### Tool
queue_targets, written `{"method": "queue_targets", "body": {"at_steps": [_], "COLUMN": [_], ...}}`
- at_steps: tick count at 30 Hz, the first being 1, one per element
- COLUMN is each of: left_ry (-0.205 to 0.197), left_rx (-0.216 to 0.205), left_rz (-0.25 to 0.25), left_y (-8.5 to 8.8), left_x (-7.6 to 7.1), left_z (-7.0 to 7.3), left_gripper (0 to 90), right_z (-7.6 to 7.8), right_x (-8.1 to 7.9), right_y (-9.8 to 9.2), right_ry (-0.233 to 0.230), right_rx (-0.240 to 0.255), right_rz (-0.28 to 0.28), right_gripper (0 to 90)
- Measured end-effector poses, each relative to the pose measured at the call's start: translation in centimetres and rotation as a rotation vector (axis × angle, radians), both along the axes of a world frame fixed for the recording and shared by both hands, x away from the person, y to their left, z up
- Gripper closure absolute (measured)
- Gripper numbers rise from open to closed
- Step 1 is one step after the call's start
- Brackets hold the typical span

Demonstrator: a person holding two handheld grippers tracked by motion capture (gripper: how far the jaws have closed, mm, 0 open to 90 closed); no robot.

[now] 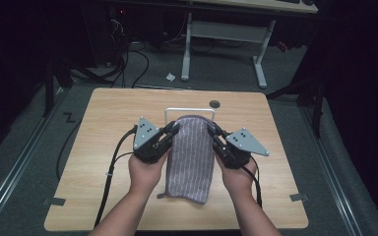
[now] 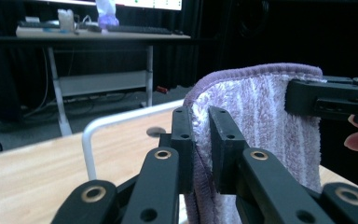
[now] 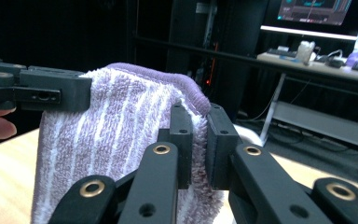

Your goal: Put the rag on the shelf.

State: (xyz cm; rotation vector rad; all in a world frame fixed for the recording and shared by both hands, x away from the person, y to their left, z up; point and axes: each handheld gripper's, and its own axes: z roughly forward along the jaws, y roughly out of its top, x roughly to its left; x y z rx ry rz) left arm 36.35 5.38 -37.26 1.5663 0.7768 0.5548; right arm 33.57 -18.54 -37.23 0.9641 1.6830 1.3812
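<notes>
Purple with pale stripes, the towel [image 1: 191, 157] hangs between our two grippers above the wooden table [image 1: 103, 147], its upper end lifted and its lower end trailing down toward the near edge of the tabletop, where one corner curls out to our left. We hold it by its two upper corners. Our left gripper [image 1: 173, 129] has its black jaws clenched on the left edge of the cloth; in the left gripper view [image 2: 200, 149] the hemmed border is pinched tight between the two pads, with the fluffy pile bulging out on either side. Our right gripper [image 1: 211, 131] grips the opposite edge in the same way, and in the right gripper view [image 3: 198, 147] the purple hem runs straight down between its jaws, squeezed flat. Each gripper view also shows the other gripper's jaw tip biting the far corner of the towel, with a fingertip of the hand behind it. The cloth is folded, its rounded fold forming the top edge between the two grips. Just behind the towel stands a thin white wire rack [image 1: 177, 111] rising from the table, its upper bar level with the towel's top in the high view. Whether the cloth touches that bar we cannot tell. A small dark round hole [image 1: 215, 103] sits in the tabletop beyond the rack.
</notes>
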Motion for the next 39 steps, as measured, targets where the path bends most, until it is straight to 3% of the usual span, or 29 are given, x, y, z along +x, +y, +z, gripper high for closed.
{"method": "queue_targets", "body": {"at_steps": [6, 15, 23, 35, 39], "left_ry": [-0.031, -0.062, -0.095, -0.073, -0.067], "left_rx": [0.009, 0.042, 0.046, 0.067, 0.098], "left_rz": [0.009, 0.034, 0.049, 0.061, 0.067], "left_y": [-0.2, -0.5, -0.2, -0.2, -0.4], "left_x": [0.8, 2.8, 4.9, 8.3, 9.5], "left_z": [1.1, 2.3, 3.4, 4.4, 4.7], "left_gripper": [81.4, 81.4, 81.4, 81.3, 81.2], "right_z": [1.4, 3.7, 4.4, 4.9, 5.1], "right_x": [0.5, 2.6, 4.5, 8.6, 9.5], "right_y": [-0.2, -0.3, -0.2, -0.2, -0.4], "right_ry": [-0.033, -0.05, -0.05, -0.02, -0.011], "right_rx": [0.008, 0.019, 0.03, 0.093, 0.094], "right_rz": [-0.006, -0.017, -0.021, -0.017, -0.017], "right_gripper": [83.4, 83.7, 83.7, 83.6, 83.6]}}
